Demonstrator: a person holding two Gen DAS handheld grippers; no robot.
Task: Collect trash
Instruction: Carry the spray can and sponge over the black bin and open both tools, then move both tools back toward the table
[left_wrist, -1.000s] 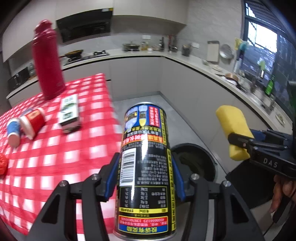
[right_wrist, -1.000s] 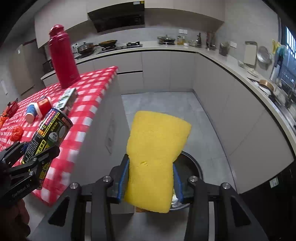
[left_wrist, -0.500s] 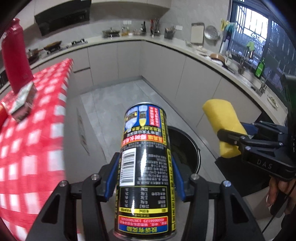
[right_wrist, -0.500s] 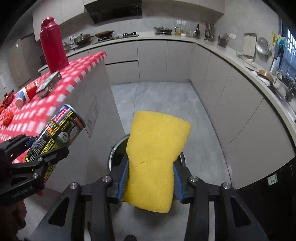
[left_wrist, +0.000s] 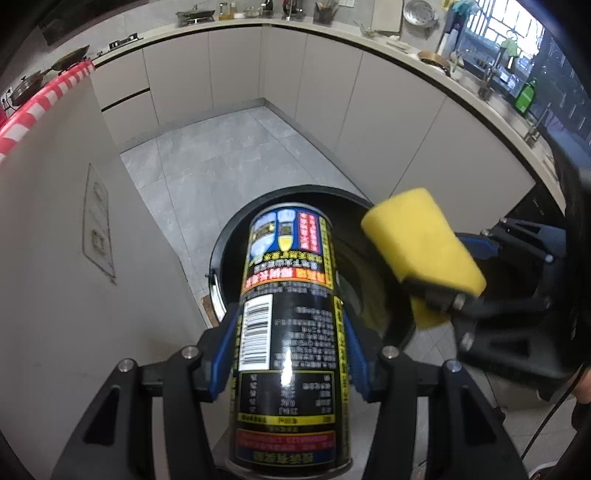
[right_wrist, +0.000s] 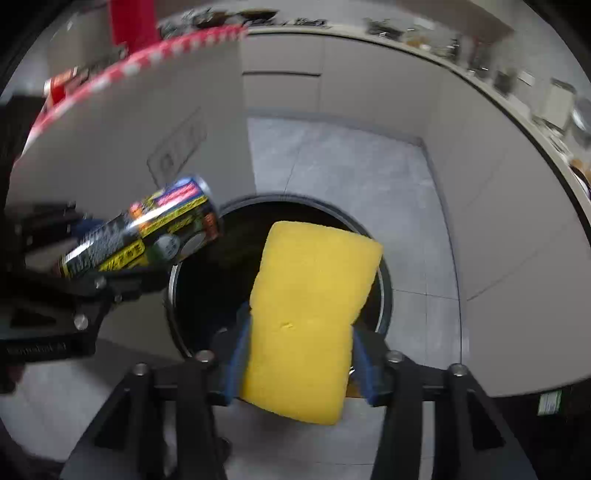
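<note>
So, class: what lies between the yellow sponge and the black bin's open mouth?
Nothing: in the right wrist view the sponge hangs directly over the bin, only air between them.

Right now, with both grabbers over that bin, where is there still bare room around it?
Bare grey floor tiles lie between the white island wall and the curved cabinets. Over the bin it is crowded: can and sponge hang side by side.
</note>
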